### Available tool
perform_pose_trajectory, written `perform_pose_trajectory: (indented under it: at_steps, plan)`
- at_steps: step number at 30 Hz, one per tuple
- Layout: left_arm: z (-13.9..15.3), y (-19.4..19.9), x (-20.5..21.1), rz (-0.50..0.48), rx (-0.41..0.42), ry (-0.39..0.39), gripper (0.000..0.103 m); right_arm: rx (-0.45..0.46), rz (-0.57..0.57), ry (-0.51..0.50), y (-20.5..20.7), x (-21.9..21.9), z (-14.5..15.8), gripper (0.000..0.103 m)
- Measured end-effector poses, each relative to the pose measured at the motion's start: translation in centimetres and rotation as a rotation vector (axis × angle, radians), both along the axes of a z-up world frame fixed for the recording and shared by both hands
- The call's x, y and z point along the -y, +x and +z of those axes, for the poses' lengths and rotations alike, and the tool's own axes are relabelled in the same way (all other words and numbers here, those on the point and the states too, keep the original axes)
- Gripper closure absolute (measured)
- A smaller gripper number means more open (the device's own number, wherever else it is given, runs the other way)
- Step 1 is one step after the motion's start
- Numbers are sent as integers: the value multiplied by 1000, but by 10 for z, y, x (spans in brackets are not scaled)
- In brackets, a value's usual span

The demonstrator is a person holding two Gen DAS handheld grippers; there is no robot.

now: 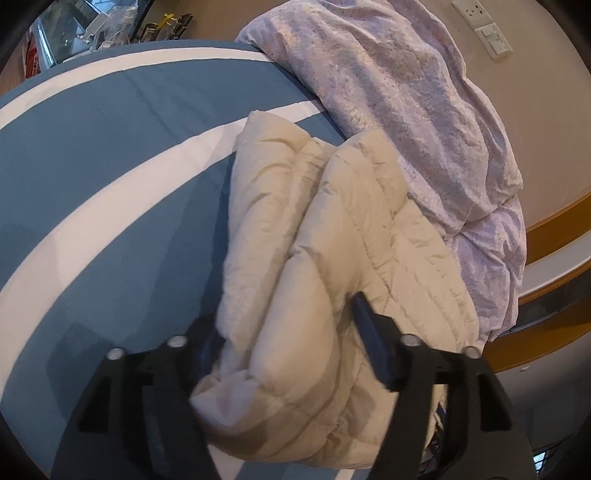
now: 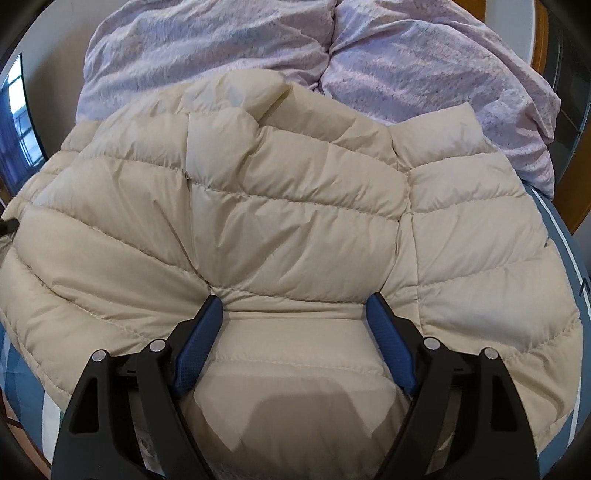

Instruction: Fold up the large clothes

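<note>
A cream quilted puffer jacket (image 2: 295, 184) lies spread over the bed and fills most of the right wrist view. My right gripper (image 2: 295, 302) stands open, its blue pads (image 2: 199, 343) dug down into the jacket with a puffy panel bulging between them. In the left wrist view the jacket (image 1: 332, 221) is a thick folded bundle. My left gripper (image 1: 288, 317) is shut on the near end of that bundle. Its right finger (image 1: 369, 339) presses into the fabric, and the left finger is mostly hidden behind the fold.
The bed sheet (image 1: 92, 129) is blue with white stripes. A crumpled lilac duvet (image 1: 388, 92) is heaped behind the jacket against the wall. A wooden bed frame (image 1: 554, 229) runs on the right, wall sockets (image 1: 480, 26) sit above, and cluttered items (image 1: 92, 26) stand beyond the bed's far edge.
</note>
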State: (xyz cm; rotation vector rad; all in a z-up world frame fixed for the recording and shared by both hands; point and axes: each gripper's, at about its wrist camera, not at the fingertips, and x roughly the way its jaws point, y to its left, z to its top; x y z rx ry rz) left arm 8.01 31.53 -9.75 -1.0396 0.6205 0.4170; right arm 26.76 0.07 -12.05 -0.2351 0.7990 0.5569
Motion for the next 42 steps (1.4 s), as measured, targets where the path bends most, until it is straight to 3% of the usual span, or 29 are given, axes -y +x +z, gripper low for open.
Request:
perform_pose_trajectory:
  at_steps: [3, 4, 6, 8, 12, 24, 34, 42]
  plan:
    - [2, 5, 4, 0, -13, 13, 35, -14, 4, -6, 2, 0, 0, 21]
    - [2, 6, 5, -6, -14, 16, 39, -17, 5, -6, 3, -1, 0, 21]
    - [2, 6, 6, -19, 0, 7, 59, -18, 7, -5, 3, 0, -1, 21]
    - [5, 4, 5, -29, 30, -8, 68, -17, 6, -4, 3, 0, -1, 21]
    - [23, 0, 7, -51, 95, -6, 78, -15, 8, 2, 3, 0, -1, 21]
    - [92, 10, 50, -191, 335, 12, 80, -21, 12, 19, 2, 2, -1, 21]
    - [118, 57, 121, -387, 420, -34, 80, -25, 14, 24, 3, 2, -2, 21]
    - [112, 102, 185, -525, 420, -78, 80, -43, 26, 58, 5, 7, -2, 21]
